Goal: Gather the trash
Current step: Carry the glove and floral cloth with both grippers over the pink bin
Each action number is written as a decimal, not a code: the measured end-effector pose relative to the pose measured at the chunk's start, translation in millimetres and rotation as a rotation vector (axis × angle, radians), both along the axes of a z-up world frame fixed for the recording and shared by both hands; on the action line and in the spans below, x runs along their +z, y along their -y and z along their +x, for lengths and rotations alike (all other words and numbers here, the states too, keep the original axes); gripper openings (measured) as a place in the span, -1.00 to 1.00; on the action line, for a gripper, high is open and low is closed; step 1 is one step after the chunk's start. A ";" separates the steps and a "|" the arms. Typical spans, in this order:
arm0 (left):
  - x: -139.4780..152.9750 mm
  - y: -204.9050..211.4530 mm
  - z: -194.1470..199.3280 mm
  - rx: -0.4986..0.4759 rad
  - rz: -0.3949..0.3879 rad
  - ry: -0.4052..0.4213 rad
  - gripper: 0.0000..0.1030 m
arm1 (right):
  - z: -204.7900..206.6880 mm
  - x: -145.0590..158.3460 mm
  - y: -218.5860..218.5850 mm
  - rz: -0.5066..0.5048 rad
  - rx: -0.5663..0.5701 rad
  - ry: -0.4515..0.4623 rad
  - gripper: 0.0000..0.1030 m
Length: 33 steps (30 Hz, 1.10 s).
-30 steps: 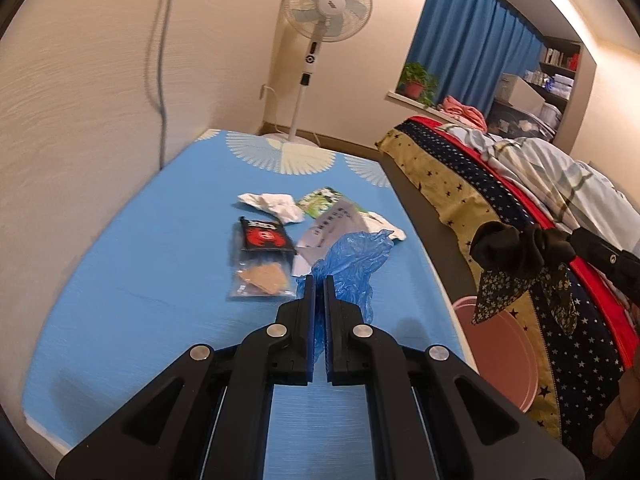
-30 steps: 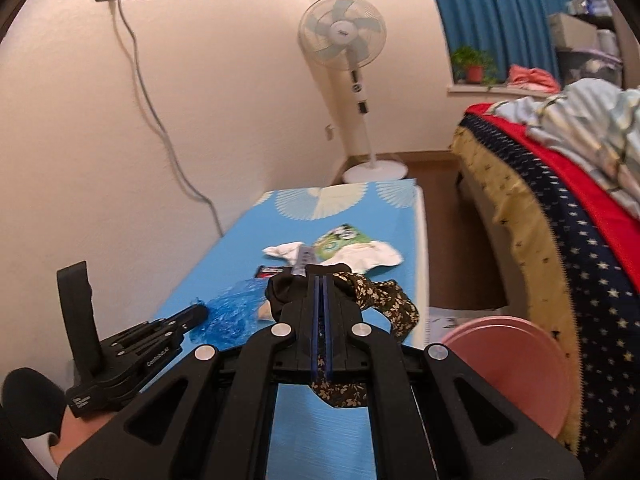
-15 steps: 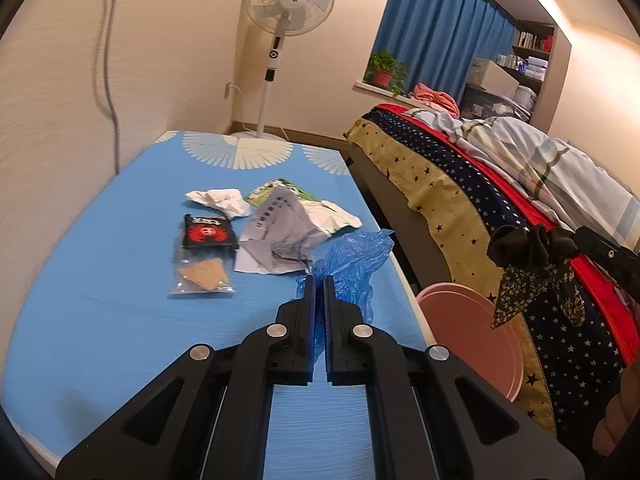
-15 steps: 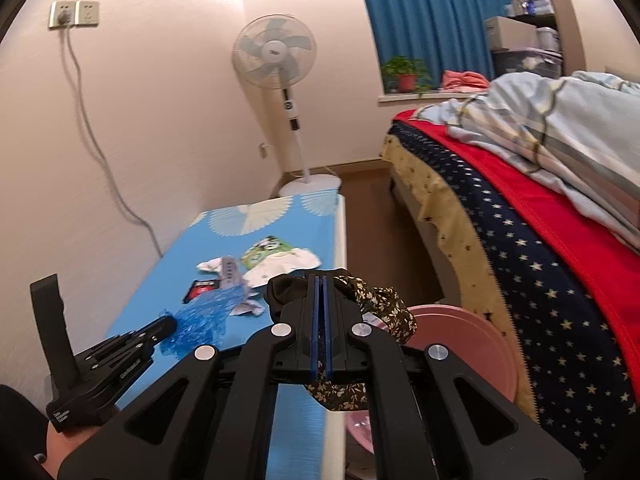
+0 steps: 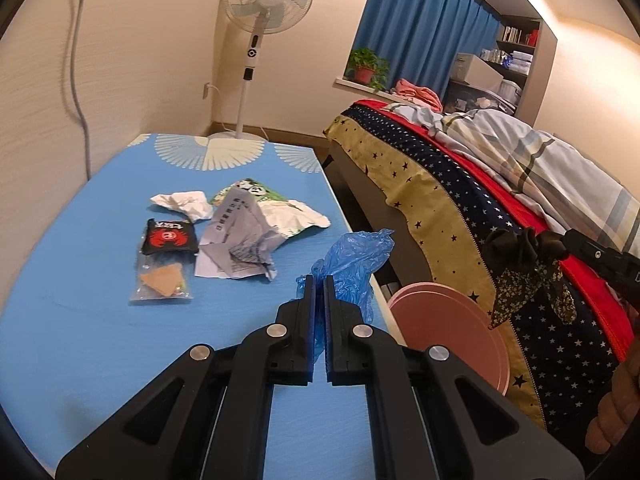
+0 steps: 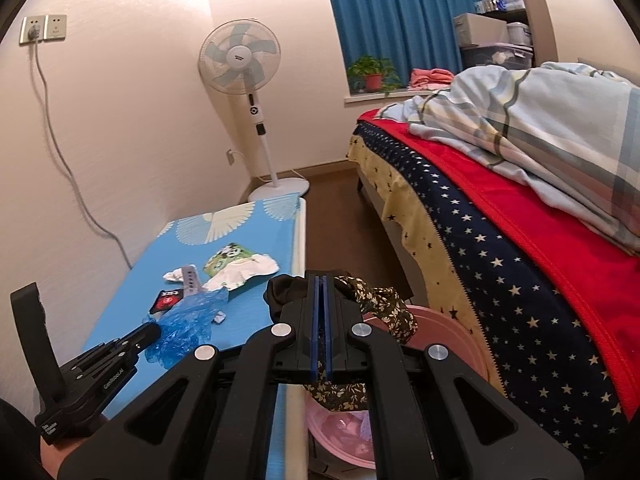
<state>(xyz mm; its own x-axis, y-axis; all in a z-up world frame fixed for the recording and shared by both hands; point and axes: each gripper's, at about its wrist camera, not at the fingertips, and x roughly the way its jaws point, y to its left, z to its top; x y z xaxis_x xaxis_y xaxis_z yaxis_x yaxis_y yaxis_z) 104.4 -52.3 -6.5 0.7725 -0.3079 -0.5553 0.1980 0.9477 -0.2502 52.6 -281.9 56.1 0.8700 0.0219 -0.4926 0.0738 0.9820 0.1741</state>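
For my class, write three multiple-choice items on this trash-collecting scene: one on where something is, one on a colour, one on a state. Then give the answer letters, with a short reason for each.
1. Where is the pink bin?
A. On the bed
B. On the floor between the blue table and the bed
C. On the windowsill

2. What colour is the plastic bag in the left gripper?
A. Blue
B. Yellow
C. White

3. What state is the right gripper in?
A. Wide open, holding nothing
B. Lying on the table
C. Shut on the black floral cloth

Answers:
1 B, the bin's rim shows below the table edge, beside the bed.
2 A, crinkled blue film sticks out from the fingers.
3 C, the fingers are pressed together with cloth hanging on both sides.
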 end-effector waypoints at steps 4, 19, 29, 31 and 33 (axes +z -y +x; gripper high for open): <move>-0.2 7.6 3.3 -0.012 -0.007 0.000 -0.93 | 1.6 -2.1 6.4 -0.001 -0.021 -0.004 -0.96; -5.7 43.5 12.1 -0.075 -0.006 -0.010 -0.93 | 5.9 -8.2 24.7 -0.005 -0.103 -0.017 -0.96; -16.4 67.5 17.2 -0.113 -0.007 -0.029 -0.93 | 8.1 -16.8 38.0 -0.022 -0.165 -0.031 -0.96; -18.3 71.6 18.2 -0.119 -0.009 -0.034 -0.93 | 7.9 -17.7 40.8 -0.018 -0.174 -0.034 -0.96; -19.3 74.8 19.4 -0.124 -0.010 -0.037 -0.93 | 7.7 -18.5 43.2 -0.018 -0.184 -0.036 -0.96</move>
<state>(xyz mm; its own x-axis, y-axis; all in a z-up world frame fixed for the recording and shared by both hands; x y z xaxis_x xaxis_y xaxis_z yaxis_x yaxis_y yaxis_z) 123.8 -127.2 -25.8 0.7069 -0.4058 -0.5793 0.3043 0.9139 -0.2687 60.3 -325.1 37.7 0.8403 -0.1449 -0.5224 0.2584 0.9542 0.1510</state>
